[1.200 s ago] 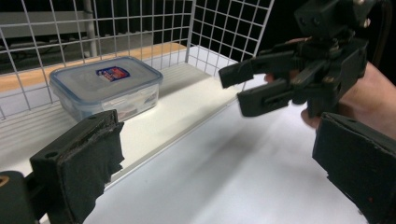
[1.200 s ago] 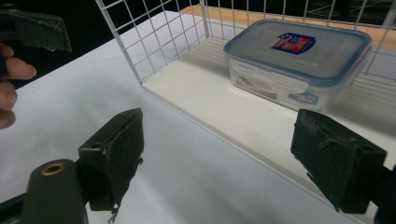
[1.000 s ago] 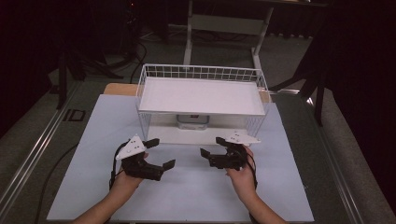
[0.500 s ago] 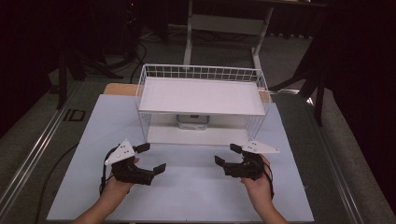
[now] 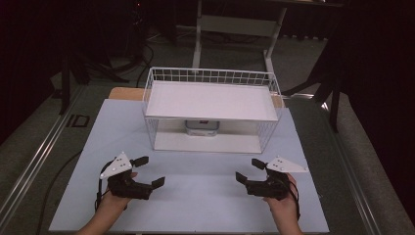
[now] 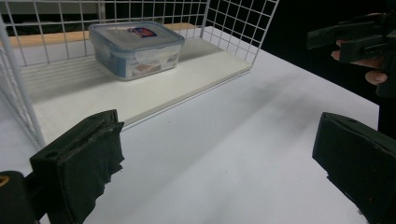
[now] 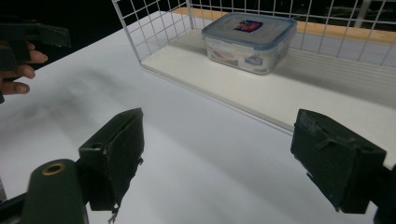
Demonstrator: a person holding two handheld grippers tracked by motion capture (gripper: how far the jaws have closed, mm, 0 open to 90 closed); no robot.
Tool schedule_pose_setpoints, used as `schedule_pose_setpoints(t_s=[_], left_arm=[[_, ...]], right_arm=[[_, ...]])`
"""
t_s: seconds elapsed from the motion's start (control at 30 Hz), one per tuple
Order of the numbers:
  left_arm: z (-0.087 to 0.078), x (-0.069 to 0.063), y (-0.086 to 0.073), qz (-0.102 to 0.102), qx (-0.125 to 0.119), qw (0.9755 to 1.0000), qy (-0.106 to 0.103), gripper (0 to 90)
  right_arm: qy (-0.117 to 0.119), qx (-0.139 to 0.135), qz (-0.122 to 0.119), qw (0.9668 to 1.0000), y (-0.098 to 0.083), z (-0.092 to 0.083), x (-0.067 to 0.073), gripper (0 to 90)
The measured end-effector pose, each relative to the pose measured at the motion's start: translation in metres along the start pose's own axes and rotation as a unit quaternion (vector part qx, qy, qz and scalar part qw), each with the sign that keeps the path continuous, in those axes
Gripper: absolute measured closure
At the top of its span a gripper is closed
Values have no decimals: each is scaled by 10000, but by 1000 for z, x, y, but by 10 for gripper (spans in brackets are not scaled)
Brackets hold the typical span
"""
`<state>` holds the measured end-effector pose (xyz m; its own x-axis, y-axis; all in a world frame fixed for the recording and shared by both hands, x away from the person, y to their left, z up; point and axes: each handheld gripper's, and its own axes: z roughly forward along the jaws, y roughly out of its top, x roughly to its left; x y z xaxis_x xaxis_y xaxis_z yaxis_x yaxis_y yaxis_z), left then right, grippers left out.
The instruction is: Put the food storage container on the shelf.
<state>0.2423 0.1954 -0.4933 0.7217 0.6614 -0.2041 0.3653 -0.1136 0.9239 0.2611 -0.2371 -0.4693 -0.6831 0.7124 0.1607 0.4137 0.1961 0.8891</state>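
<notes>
Container (image 6: 135,49): one lidded plastic box, sitting on the lower shelf inside the single wire rack (image 5: 210,78), at 12 o'clock from my hands. Two grippers out: my left gripper (image 5: 149,171) at 7 o'clock on the white tabletop (image 5: 205,196), my right gripper (image 5: 249,171) at 5 o'clock. Both have jaws spread wide, holding nothing, well apart from the box.

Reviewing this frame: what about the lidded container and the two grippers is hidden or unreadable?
- Plastic container: high view, mostly hidden under the wire rack's upper shelf.
- Lid label: right gripper view, print too small to read.
- Contents: walls translucent, unclear.
- Right gripper: right gripper view, jaw cut by the right edge.
</notes>
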Motion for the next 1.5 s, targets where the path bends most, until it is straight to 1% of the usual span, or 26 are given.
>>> schedule_pose_setpoints(t_s=[0.13, 0.2, 0.27, 0.3, 0.33, 0.37, 0.4, 0.43, 0.53, 0.67, 0.7, 0.73, 0.8, 0.83, 0.93, 0.97, 1.07, 1.13, 1.2, 1.27, 1.33, 1.43, 1.5], left_arm=[[-2, -1, -3, -34, 16, 10000, -7, 24], [-1, -1, -6, -54, 61, 10000, -18, 24], [-1, -1, -8, -56, 52, 10000, -26, 24], [0, -1, -9, -57, 43, 10000, -27, 24], [0, -2, -10, -1, 54, 10000, -25, 24], [1, -2, -10, 16, 64, 10000, -24, 24], [2, -2, -11, -19, 73, 10000, -55, 23], [3, -2, -11, -39, 64, 9999, -95, 23], [5, -4, -11, 39, 81, 9999, -113, 24], [8, -4, -12, 83, 111, 9997, -177, 24], [8, -4, -12, 83, 111, 9997, -177, 24], [9, -4, -12, 106, 75, 9997, -185, 24], [11, -3, -12, 148, 38, 9998, -123, 24], [11, -2, -13, 186, 67, 9998, -77, 24], [11, 2, -15, 138, 86, 9998, -63, 24], [11, 3, -16, 168, 65, 9998, -53, 24], [11, 4, -17, 250, 43, 9997, 68, 24], [10, 6, -18, 208, 8, 9997, 101, 24], [9, 7, -19, 188, -46, 9998, 110, 24], [7, 9, -19, 147, -117, 9998, 120, 24], [7, 8, -19, 171, -142, 9996, 168, 24], [7, 7, -19, 322, -188, 9991, 218, 24], [7, 5, -18, 378, -225, 9988, 205, 24]], right_arm=[[21, -25, 44, 10000, -3, -4, 1, 173], [18, 9, -30, 10000, -5, -6, 1, 173], [43, 10, -114, 9999, -7, -7, 1, 166], [7, -8, -181, 9998, -8, -8, 1, 166], [-3, -19, -195, 9998, -9, -9, 0, 166], [14, -35, -135, 9999, -10, -9, -1, 166], [3, -39, -116, 9999, -11, -10, -3, 166], [-10, -37, -135, 9999, -12, -10, -4, 166], [-40, 18, -221, 9997, -16, -9, -7, 166], [-226, 177, -401, 9988, -20, -5, -11, 162], [-226, 177, -401, 9988, -20, -5, -11, 162], [-298, 193, -464, 9983, -20, -4, -12, 161], [-426, 163, -551, 9974, -22, -3, -16, 160], [-429, 171, -553, 9974, -23, -3, -17, 161], [-413, 270, -495, 9976, -26, 0, -21, 160], [-427, 294, -489, 9975, -27, 1, -21, 160], [-420, 341, -504, 9973, -28, 4, -20, 158], [-411, 361, -551, 9970, -27, 6, -18, 157], [-450, 326, -624, 9965, -26, 7, -17, 157], [-450, 174, -638, 9968, -24, 6, -15, 157], [-435, 50, -690, 9967, -22, 6, -14, 156], [-399, 16, -726, 9966, -22, 8, -13, 156], [-337, -2, -661, 9972, -22, 9, -14, 154]])
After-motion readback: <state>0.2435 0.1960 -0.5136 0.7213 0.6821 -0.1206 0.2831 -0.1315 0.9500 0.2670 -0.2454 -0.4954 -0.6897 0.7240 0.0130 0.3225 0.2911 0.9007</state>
